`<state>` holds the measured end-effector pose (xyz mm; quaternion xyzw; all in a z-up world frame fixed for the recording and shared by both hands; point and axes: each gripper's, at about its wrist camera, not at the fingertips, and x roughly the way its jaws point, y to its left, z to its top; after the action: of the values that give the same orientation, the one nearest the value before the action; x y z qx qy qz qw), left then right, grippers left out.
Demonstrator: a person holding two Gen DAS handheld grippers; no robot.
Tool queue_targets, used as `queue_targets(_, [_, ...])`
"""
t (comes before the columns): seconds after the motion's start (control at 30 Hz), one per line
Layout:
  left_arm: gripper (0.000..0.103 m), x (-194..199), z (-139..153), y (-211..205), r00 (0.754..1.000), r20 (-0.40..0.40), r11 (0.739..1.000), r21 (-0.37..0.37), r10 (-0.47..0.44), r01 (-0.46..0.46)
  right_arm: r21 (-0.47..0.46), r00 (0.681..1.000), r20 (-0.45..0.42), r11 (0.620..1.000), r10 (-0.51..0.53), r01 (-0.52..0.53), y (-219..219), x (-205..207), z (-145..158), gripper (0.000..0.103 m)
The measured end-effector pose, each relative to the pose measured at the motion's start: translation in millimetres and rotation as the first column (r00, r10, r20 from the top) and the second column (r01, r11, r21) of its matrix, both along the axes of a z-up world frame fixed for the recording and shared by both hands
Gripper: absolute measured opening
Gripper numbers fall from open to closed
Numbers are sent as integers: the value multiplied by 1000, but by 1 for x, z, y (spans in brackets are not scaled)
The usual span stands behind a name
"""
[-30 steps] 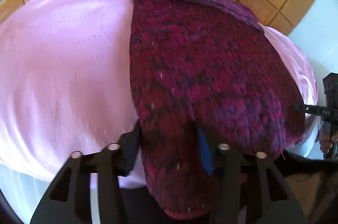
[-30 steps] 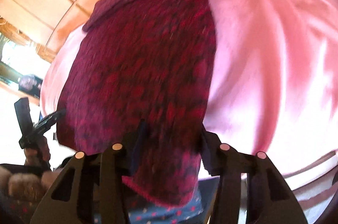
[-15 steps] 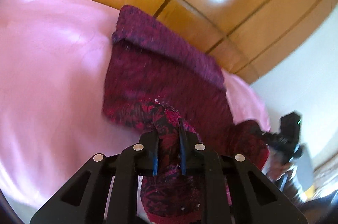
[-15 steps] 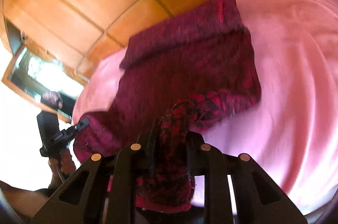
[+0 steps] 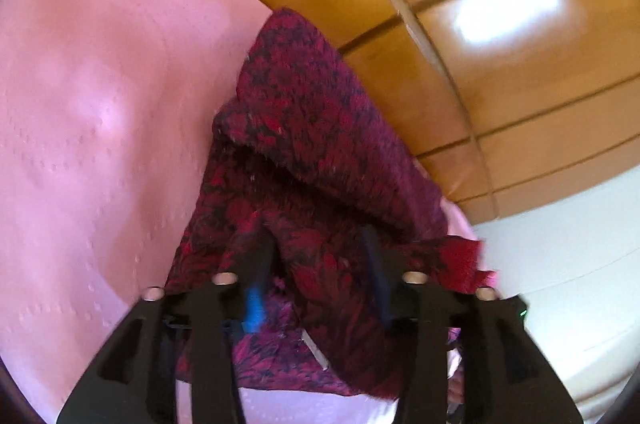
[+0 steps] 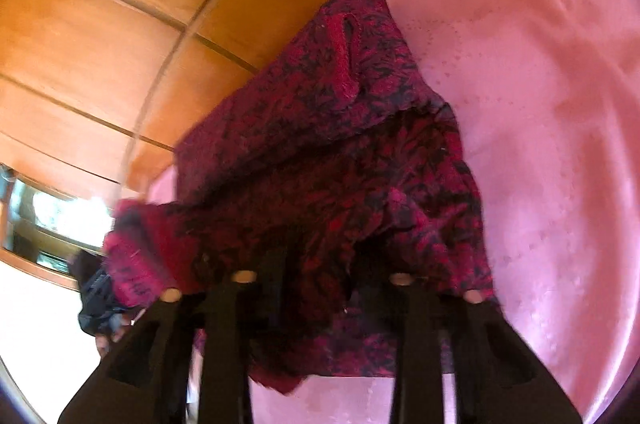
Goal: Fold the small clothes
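Folded over since a second ago, when it lay flat, the dark red and black patterned knitted garment [image 5: 320,128] now sits doubled on the pale pink embossed bedspread [image 5: 88,112], beside glossy wooden panelling [image 5: 500,36]. Both jaws have just been opening: the left gripper [image 5: 316,264] and the right gripper [image 6: 320,264] stand spread, fabric loosely between their fingers, no pad seen pressing it.

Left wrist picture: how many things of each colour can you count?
Dark red: 1, the knitted garment
Pink: 1, the bedcover
Black: 1, the left gripper
Orange-brown: 1, the wooden panelling
Total: 4
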<state>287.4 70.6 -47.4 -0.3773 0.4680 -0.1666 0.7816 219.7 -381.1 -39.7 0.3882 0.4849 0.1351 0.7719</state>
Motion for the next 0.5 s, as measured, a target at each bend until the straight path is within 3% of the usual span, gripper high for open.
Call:
queue_targets(0.07, [73, -4, 4, 15, 998, 20, 998, -21, 58, -57, 76, 999, 40, 997, -19, 16, -9, -3, 6, 74])
queue_targets(0.17, [76, -13, 13, 39, 989, 64, 990, -20, 137, -136, 79, 991, 114, 995, -77, 69, -24, -13, 23, 92])
queue_targets(0.3, [78, -35, 20, 51, 980, 139, 986, 67, 142, -153, 11, 982, 170, 996, -84, 83, -40, -34, 42, 92])
queue_targets(0.4, [81, -57, 4, 33, 984, 175, 987, 153, 25, -52, -129, 986, 165, 991, -26, 47, -36, -54, 40, 92])
queue_targets(0.5, [81, -69, -23, 8, 987, 133, 974, 220, -90, 59, -277, 994, 99, 961, 49, -20, -21, -67, 21, 87])
